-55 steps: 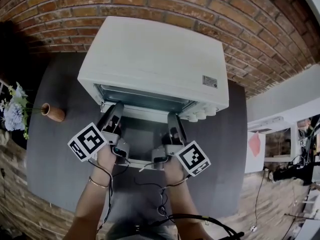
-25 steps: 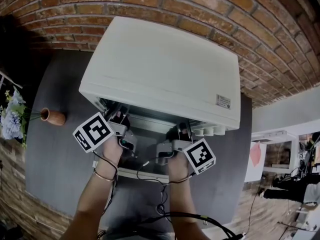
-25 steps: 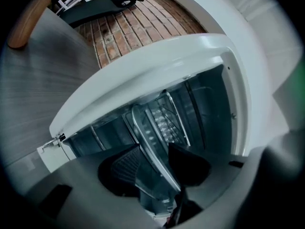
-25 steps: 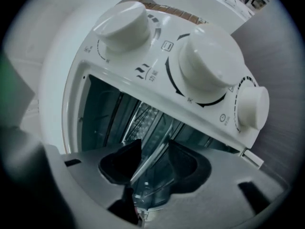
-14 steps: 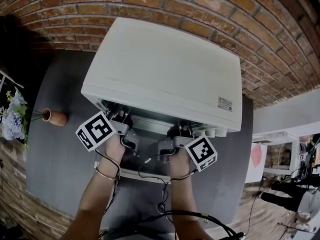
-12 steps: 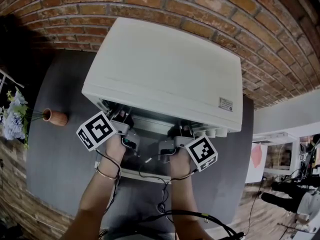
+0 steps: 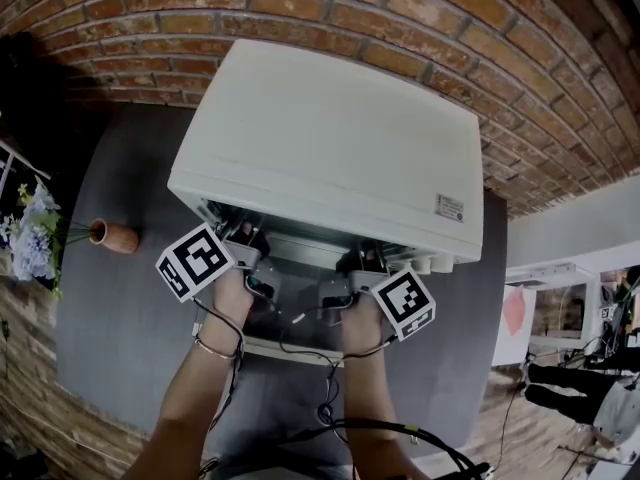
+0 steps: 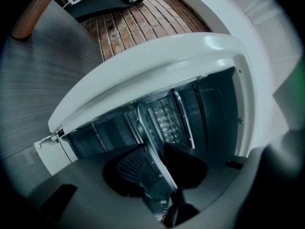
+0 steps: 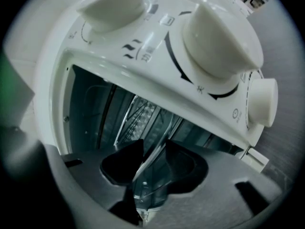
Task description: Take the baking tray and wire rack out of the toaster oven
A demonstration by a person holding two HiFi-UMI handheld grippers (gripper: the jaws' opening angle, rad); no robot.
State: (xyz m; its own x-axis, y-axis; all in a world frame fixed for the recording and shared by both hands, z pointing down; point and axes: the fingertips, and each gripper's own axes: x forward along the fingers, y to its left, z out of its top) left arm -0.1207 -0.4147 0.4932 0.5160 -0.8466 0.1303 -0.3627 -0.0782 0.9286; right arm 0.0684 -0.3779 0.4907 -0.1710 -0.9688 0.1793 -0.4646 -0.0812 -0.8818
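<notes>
The white toaster oven [image 7: 340,138] stands on the dark table with its door [image 7: 290,351] dropped open. Both grippers reach level into its mouth. In the left gripper view the baking tray's metal front rim [image 8: 147,125] runs between the pads of my left gripper [image 8: 153,149], whose jaws are closing on it. The wire rack [image 8: 167,120] shows deeper inside. In the right gripper view my right gripper [image 9: 153,149] has its pads against the same tray's edge [image 9: 145,166], with the rack [image 9: 140,116] behind. From the head view the oven's top hides both sets of fingertips.
Three white knobs [image 9: 219,46] sit just above and right of the right gripper. A small brown vase [image 7: 112,236] lies on the table [image 7: 120,318] to the left, flowers [image 7: 28,243] beside it. A brick wall stands behind the oven.
Since the earliest frame both grippers have gone forward from over the open door into the oven mouth. Over the last second neither hand has visibly moved.
</notes>
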